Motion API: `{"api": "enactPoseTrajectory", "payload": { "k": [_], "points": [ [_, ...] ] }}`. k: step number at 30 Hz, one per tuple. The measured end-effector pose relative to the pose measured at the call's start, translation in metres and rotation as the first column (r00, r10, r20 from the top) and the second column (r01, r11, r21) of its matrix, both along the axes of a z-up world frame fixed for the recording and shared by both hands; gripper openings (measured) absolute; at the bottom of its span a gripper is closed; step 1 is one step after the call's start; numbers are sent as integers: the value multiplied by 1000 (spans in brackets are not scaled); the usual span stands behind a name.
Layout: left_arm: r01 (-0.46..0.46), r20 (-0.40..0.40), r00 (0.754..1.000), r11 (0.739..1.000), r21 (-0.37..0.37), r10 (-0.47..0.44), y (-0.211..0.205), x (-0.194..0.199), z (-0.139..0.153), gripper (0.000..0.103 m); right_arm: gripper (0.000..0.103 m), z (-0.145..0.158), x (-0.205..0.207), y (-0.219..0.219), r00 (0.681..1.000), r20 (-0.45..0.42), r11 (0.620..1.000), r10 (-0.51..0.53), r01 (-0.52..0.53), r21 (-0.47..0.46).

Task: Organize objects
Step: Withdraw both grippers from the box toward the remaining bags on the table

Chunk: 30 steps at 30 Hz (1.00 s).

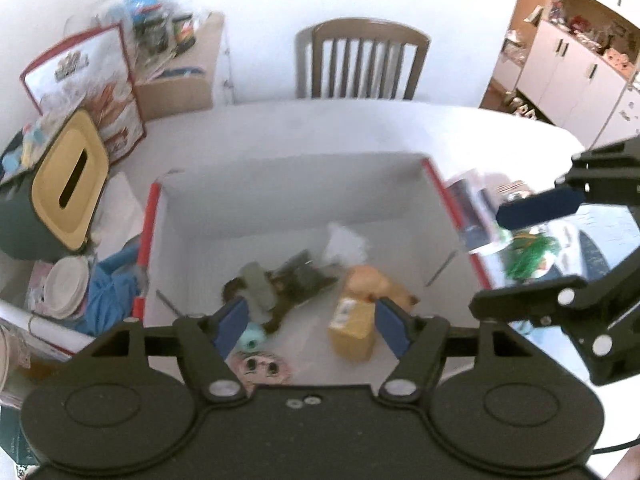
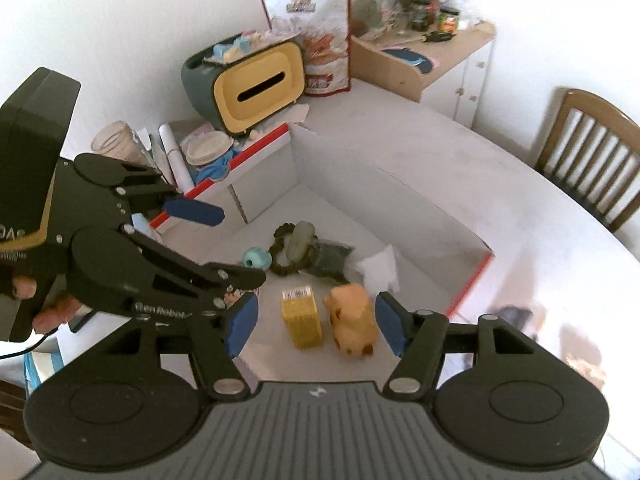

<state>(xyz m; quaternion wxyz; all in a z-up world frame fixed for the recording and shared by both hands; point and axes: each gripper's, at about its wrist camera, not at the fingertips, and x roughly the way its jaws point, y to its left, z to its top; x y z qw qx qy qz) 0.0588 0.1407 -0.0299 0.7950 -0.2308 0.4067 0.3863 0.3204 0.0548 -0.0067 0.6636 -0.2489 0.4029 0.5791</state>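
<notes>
Both my grippers, left gripper (image 1: 310, 326) and right gripper (image 2: 316, 328), hang apart and empty over the box (image 2: 404, 188); yellow carton (image 2: 302, 316) and orange toy (image 2: 354, 318) are in, clutter outside still waits

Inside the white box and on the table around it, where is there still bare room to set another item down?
The box floor is bare along its far wall, behind the white crumpled paper, and near the left wall. Its middle is crowded: yellow carton, orange toy, dark ring, teal ball. The table beyond the box toward the chair is bare; the tissue box side is cluttered.
</notes>
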Motion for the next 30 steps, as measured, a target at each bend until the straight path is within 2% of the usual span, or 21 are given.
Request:
{"api": "enactPoseTrajectory", "payload": {
  "k": [7,15,17,24,30],
  "points": [
    [38,20,999,998,55,-39,-34,34,18,76,70,12,1,-61,997,20,996,-74,73,56],
    [69,21,997,996,58,-70,-69,76,16,82,73,6,18,-131,987,14,984,-161,159,86],
    [76,22,997,995,61,-77,-78,87,15,84,77,3,23,-151,983,10,979,-181,179,92],
    [111,32,993,990,92,-114,-107,123,11,100,78,-11,48,-216,958,-22,952,-286,287,102],
    [134,42,990,987,86,-138,-125,153,5,102,82,-25,66,-260,931,-34,924,-364,365,115]
  ]
}}
